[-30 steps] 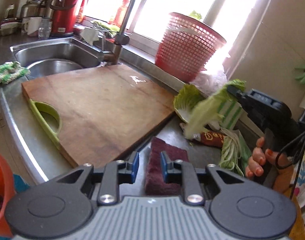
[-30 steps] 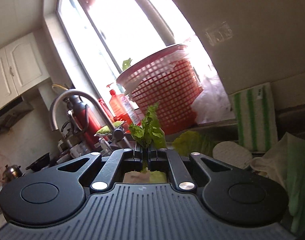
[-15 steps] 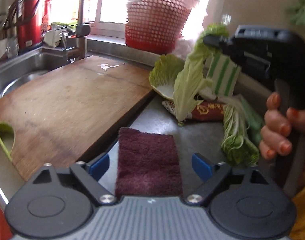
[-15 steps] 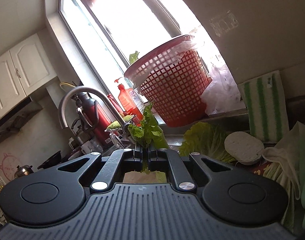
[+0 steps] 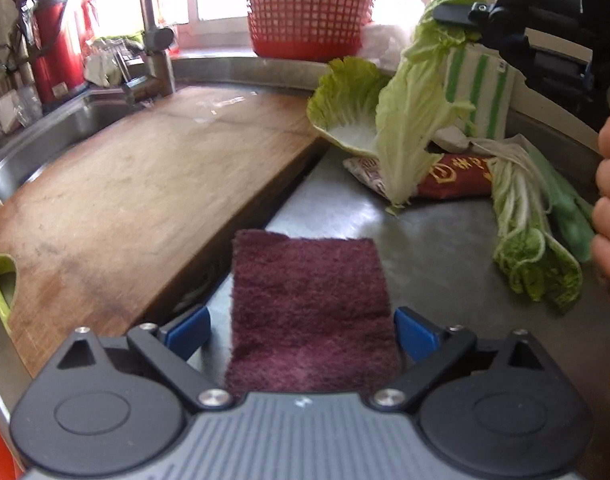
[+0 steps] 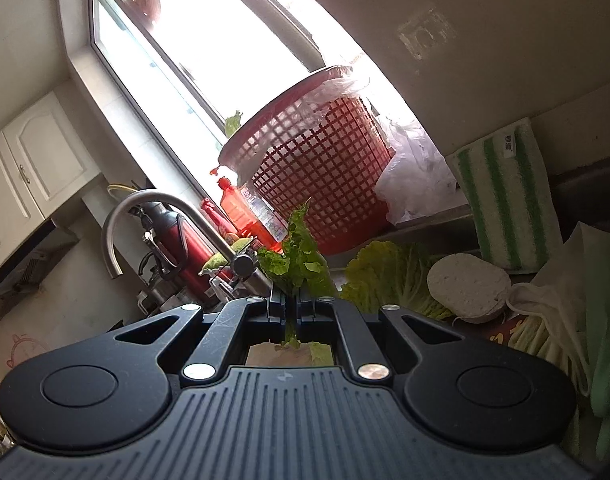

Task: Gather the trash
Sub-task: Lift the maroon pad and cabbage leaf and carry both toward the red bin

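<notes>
Right hand-held gripper is pinching a napa cabbage leaf with fingers fully closed on its leafy tip; the leaf is hanging stem-down, its cut end just above the red snack wrapper on the steel counter. Left hand-held gripper is spread wide and holding nothing, blue pads sitting either side of a maroon scouring pad lying flat on the counter beside the wooden cutting board.

Progress: judging early-to-mid. The lined red mesh basket on the window ledge looks like the trash target and is already showing 1 leaf poking over its rim. Still lying out: a curled cabbage leaf, the wrapper, and a bundle of cabbage leaves at right. The held leaf is not yet in the basket.

Room: the basket rim is sitting higher than the leaf, so a lift up and over is likely needed. Faucet is standing left of that path, striped cloth and wall at right. The board's edge is running close along the pad's left side; bare counter is opening ahead of the pad.
</notes>
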Demonstrator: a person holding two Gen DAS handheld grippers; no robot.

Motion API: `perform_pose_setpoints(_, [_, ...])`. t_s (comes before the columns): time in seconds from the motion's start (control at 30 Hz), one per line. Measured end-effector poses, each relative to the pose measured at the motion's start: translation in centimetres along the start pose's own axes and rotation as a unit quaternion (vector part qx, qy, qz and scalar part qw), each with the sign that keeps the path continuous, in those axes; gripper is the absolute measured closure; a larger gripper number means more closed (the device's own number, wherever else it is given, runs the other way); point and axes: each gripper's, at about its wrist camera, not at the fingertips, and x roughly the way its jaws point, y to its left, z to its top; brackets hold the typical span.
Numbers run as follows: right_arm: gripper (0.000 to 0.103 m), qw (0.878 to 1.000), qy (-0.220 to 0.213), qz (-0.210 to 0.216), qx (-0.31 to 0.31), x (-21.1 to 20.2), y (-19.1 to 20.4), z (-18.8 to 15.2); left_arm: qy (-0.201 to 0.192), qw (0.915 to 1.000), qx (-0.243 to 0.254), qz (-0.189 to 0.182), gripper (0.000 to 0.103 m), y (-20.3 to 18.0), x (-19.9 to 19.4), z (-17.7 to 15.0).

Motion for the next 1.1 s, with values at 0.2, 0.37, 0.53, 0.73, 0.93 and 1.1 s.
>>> perform_pose_setpoints(0.2, [0.097,1.000,0.009,0.005,0.003,0.0,0.3,-0.5,-0.019,0.9997,-0.013,0.005,0.027,0.4,-0.2,0.1])
perform_pose_setpoints(0.37, [0.097,1.000,0.016,0.008,0.003,0.1,0.6,-0.6,-0.030,0.9989,-0.036,0.005,0.079,1.3,-0.6,0.2])
perform_pose_setpoints(0.53, [0.097,0.999,0.027,0.017,-0.006,0.4,1.3,-0.8,-0.026,0.9964,-0.081,-0.009,0.085,3.1,-1.1,0.1])
perform_pose_setpoints(0.73, [0.097,0.998,0.044,0.031,-0.024,1.1,2.6,-1.6,-0.040,0.9941,-0.098,-0.020,0.085,4.8,-4.1,-0.5])
perform_pose_setpoints(0.93, [0.097,0.995,0.074,0.050,-0.042,2.2,4.9,-2.8,-0.061,0.9915,-0.114,-0.010,0.085,8.1,-8.8,-1.7])
perform_pose_setpoints(1.1, [0.097,0.989,0.103,0.087,-0.055,2.9,7.4,-4.0,-0.071,0.9886,-0.130,0.027,0.085,11.9,-12.5,-3.9])
